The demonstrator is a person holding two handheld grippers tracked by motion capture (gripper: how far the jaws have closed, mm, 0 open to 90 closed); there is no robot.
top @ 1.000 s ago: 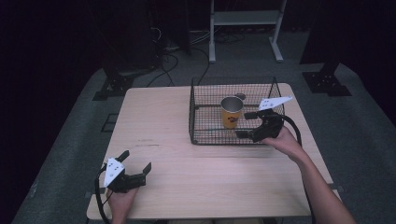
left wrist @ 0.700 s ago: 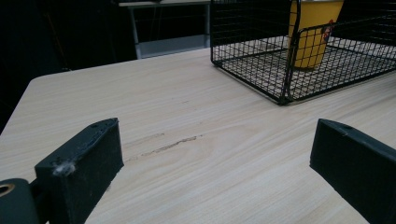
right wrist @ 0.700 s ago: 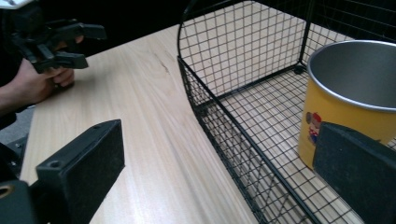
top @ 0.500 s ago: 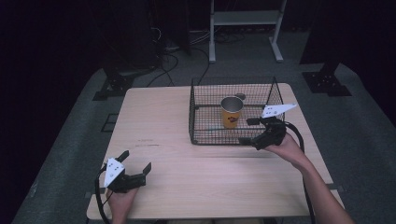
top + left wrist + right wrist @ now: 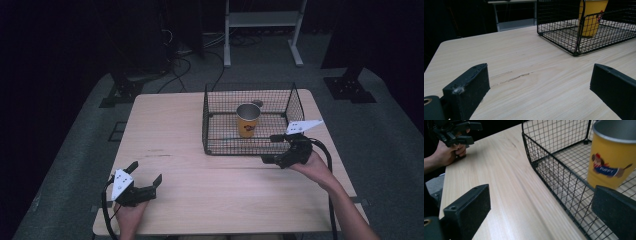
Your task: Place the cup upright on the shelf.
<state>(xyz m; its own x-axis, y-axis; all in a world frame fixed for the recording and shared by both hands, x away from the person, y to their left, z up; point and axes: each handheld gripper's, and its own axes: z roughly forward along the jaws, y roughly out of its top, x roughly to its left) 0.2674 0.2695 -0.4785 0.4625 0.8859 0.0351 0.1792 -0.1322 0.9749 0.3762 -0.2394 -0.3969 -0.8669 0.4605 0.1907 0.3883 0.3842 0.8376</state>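
A yellow cup [image 5: 247, 120] with a cartoon dog print stands upright inside a black wire basket [image 5: 206, 120] on the right half of the wooden table [image 5: 170, 130]. My right gripper [image 5: 269, 148] is open, just outside the basket's front right corner and pointing left along its front wall. In the right gripper view the cup [image 5: 610, 162] stands behind the mesh [image 5: 549, 162], with nothing between the jaws. My left gripper [image 5: 147, 171] rests open near the table's front left. In its own view it looks toward the basket [image 5: 576, 37] and cup [image 5: 592, 17].
A small round object [image 5: 258, 103] lies in the basket behind the cup. Behind the table, a white-legged stand [image 5: 260, 20] and cables [image 5: 185, 60] are on the dark floor. Black stand bases [image 5: 350, 87] sit at the back right. A faint scratch [image 5: 515, 78] marks the tabletop.
My right gripper has drawn back from over the basket's right side and dropped to the table in front of it. The left gripper has not moved.
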